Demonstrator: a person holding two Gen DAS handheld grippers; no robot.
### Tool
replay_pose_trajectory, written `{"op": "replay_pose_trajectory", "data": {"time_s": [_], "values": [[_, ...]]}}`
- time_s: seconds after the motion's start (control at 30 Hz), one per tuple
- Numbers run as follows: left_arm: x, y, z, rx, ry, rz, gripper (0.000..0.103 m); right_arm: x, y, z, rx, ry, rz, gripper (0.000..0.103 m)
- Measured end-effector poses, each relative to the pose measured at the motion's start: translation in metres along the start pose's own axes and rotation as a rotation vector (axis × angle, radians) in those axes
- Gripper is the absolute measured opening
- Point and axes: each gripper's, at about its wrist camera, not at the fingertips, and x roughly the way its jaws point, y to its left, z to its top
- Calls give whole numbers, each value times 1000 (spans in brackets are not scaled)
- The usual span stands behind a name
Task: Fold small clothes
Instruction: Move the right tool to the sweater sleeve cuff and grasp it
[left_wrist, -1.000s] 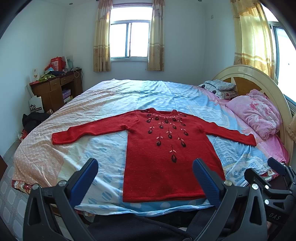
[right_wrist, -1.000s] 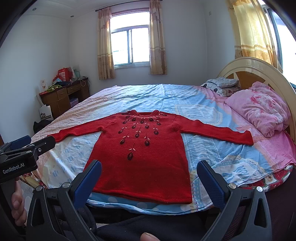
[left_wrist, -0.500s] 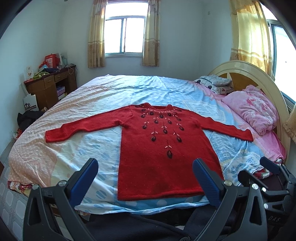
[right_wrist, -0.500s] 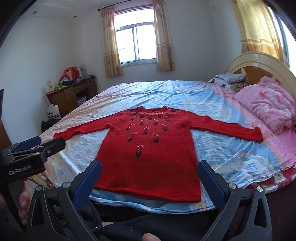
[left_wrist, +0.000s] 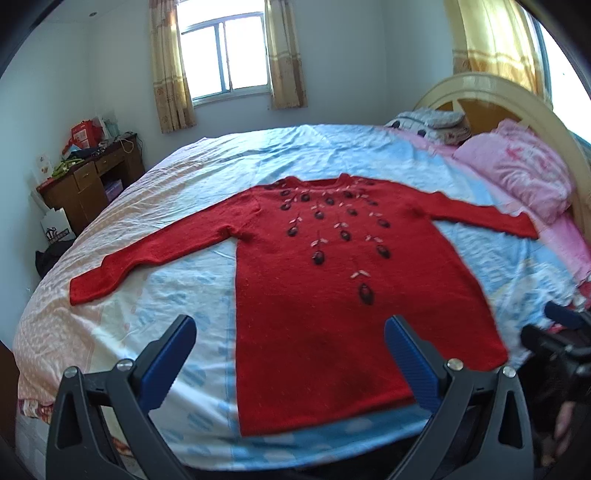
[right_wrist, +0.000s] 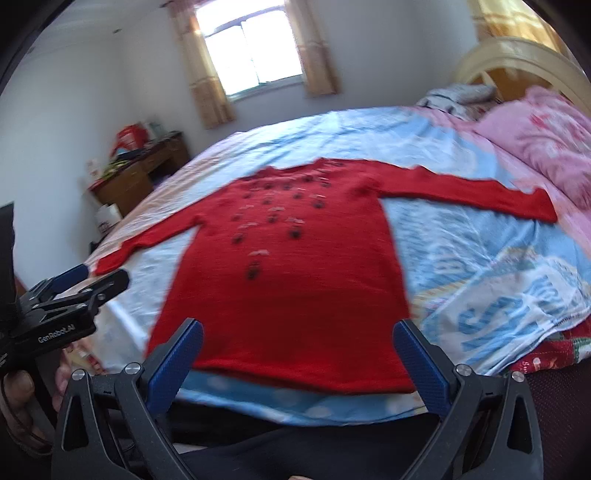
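Room: on the left we see a wooden desk (left_wrist: 90, 181) against the white wall, a curtained window (left_wrist: 225, 51) behind the bed, and a cream headboard (left_wrist: 517, 99) on the right.
Surface: we look across a bed (left_wrist: 184, 291) covered by a pale blue and peach sheet, with a pink quilt (left_wrist: 517, 166) bunched at its right end.
Sweater: our red sweater (left_wrist: 332, 280) lies flat and face up in the middle of the bed, both sleeves spread out sideways, hem toward us.
Left gripper (left_wrist: 290, 354): we hold it above the near bed edge, blue fingers spread wide, nothing between them.
Right gripper (right_wrist: 297, 354): likewise spread apart and empty, over the hem.
Left view only: we see the right gripper's tip at the far right edge.
Right view only: blurred; we see the left gripper's side, a hand (right_wrist: 18, 398) gripping it, and a printed blue patch of sheet (right_wrist: 517, 295).
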Motion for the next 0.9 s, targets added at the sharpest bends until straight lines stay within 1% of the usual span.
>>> {"op": "replay_pose_trajectory", "data": {"time_s": [0.1,0.2,0.27,0.33,0.4,0.53,0.57,0.63,0.73,0.83,0.9], "values": [[23,3,5,9,21,1,103,22,-26,0,31,31,-58,102],[41,3,15,14,23,1,103,39,-55,4,64,44,-116,100],[53,1,24,23,13,6,103,47,-75,9,96,49,-142,90],[65,-1,31,23,9,3,103,51,-94,15,134,47,-164,87],[77,-4,40,29,-1,10,103,52,-114,24,163,34,-189,87],[102,-8,55,33,-18,26,103,46,-151,51,201,-18,-240,87],[107,-9,59,32,-23,31,103,45,-166,61,220,-33,-267,87],[118,-10,64,27,-31,40,103,44,-189,75,257,-49,-292,86],[134,-9,71,23,-23,49,103,46,-234,95,324,-58,-350,81],[145,-7,76,16,-16,70,103,50,-279,116,369,-54,-410,79],[151,-1,77,8,-16,91,103,52,-306,126,405,-56,-444,73]]}}
